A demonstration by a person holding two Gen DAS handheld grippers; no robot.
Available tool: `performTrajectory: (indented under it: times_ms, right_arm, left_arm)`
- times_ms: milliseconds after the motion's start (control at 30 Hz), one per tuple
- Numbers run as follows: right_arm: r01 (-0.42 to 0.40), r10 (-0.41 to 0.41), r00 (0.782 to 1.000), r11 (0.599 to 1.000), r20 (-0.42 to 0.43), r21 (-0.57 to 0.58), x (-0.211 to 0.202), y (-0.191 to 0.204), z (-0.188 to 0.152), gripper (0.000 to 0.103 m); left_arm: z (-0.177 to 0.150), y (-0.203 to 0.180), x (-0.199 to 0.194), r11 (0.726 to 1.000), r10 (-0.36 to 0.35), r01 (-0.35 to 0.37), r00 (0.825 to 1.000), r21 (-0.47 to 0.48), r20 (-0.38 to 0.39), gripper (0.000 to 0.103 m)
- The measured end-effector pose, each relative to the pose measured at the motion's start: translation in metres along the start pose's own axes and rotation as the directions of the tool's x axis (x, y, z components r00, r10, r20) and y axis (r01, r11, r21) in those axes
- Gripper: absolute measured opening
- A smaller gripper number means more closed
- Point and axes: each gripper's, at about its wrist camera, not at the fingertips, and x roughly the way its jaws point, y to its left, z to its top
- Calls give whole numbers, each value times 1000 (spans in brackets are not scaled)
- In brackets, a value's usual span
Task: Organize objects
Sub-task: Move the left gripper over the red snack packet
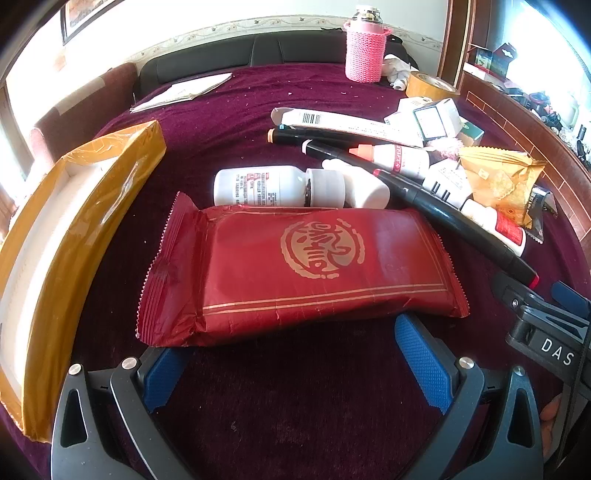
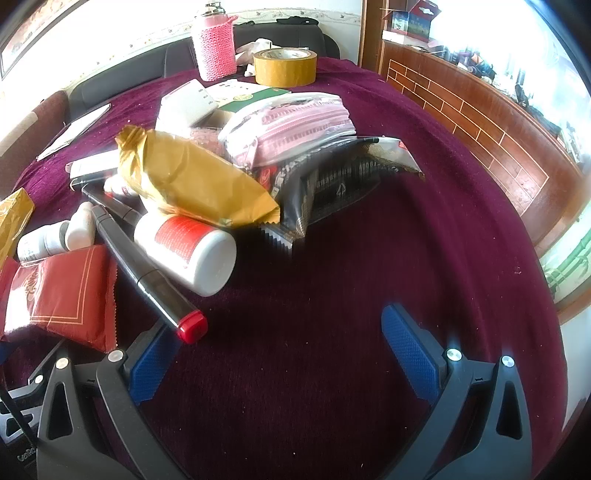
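Both claws spread, empty: left claw (image 1: 295, 365) just near of red packet (image 1: 299, 273) beside yellow tray (image 1: 92, 206); slick foil may slip, black marker (image 1: 443, 218) may snag.

Home living room. Surface (image 1: 295, 85) draped in dark red velvet cloth, dark leather sofa (image 1: 280, 50) behind it. Framed picture (image 1: 79, 14) on pale wall with patterned border strip. Wooden cabinet (image 2: 476, 110) with clutter on top at right. Household odds and ends around: pink knitted flask sleeve (image 1: 365, 51), tape roll (image 2: 285, 66), medicine bottles (image 1: 273, 186), snack packets (image 1: 295, 269).
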Motion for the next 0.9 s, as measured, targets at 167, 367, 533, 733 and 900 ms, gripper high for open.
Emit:
performTrajectory:
  times_ms: [167,367,533,733,900]
  right_arm:
    - [-4,4,1000,1000,2,1,-2,1,0,103]
    - [-42,42,999,999,21,22,-4,-4,-2,103]
    - [-80,79,996,996,39,49,-7,-11,-2,103]
    - [-85,83,996,995,43,57,-6,-9,0,103]
    - [-97,94,994,993,50,64,-6,-13,-3,103]
  left_arm:
    - [-1,3,-3,998,-41,42,999,53,-25,101]
    - [6,44,-48,976,-196,194,981,98,9,101]
    - [41,75,-58,988,-95,83,992,130,89,101]
    - [88,71,-23,983,-125,116,991,140,56,101]
    - [88,64,20,977,-204,210,973,48,-110,97]
